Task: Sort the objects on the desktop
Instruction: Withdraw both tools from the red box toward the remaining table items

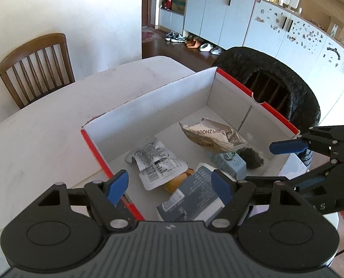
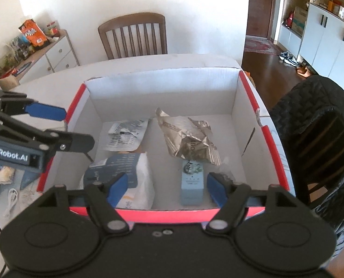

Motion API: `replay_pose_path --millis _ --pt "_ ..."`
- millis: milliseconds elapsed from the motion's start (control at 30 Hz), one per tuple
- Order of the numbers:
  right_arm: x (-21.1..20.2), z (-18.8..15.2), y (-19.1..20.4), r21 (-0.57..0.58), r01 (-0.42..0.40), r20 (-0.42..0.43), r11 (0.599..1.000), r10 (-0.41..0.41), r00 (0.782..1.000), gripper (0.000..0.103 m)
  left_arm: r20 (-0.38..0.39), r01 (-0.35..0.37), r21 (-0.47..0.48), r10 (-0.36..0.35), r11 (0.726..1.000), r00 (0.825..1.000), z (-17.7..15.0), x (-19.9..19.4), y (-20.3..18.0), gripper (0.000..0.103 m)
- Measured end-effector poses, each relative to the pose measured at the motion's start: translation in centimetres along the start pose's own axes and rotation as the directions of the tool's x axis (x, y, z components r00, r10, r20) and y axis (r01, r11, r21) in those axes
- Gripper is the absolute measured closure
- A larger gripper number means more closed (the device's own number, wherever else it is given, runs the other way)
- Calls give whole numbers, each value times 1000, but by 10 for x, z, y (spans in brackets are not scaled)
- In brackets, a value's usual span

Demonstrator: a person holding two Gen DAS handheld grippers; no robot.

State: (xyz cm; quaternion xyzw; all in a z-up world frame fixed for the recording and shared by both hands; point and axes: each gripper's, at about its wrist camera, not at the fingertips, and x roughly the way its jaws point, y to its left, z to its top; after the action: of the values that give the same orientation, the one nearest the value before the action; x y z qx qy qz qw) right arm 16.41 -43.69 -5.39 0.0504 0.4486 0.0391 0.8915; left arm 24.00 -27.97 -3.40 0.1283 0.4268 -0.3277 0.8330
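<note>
A red-rimmed cardboard box [image 1: 162,92] [image 2: 162,212] stands on the white table. Inside lie a crumpled silver packet [image 1: 212,137] [image 2: 186,136], a white printed pouch [image 1: 158,164] [image 2: 126,134], a pale blue carton [image 1: 232,163] [image 2: 192,183], a dark blue-and-white packet [image 1: 195,194] [image 2: 125,173], a yellow item [image 1: 177,180] and a dark fuzzy object [image 1: 250,157]. My left gripper [image 1: 169,187] is open and empty above the box's near left corner. My right gripper [image 2: 167,188] is open and empty above the box's near edge. Each gripper shows in the other's view.
A wooden chair [image 1: 36,66] [image 2: 135,36] stands behind the table. A chair draped with a black quilted jacket [image 1: 276,81] [image 2: 318,125] is beside the box. A white cable [image 2: 11,200] and wrappers [image 2: 2,173] lie on the table left of the box.
</note>
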Motion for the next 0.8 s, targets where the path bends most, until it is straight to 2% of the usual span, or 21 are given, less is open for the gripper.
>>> replay_pose_path --millis 400,500,567,800 --pt "-22 -12 12 95 0 78 995 -7 997 21 75 8 33 -10 999 997 -27 -35 3 19" --pt "-27 -15 18 115 10 90 993 -20 996 21 98 18 39 -21 999 995 -35 -44 6 11" --pt "-29 -18 25 122 21 95 992 -33 995 21 117 24 43 -29 999 993 -42 -51 9 1" --pt "-33 -28 60 117 35 110 992 -48 993 21 147 44 20 -46 999 988 -68 -73 31 0"
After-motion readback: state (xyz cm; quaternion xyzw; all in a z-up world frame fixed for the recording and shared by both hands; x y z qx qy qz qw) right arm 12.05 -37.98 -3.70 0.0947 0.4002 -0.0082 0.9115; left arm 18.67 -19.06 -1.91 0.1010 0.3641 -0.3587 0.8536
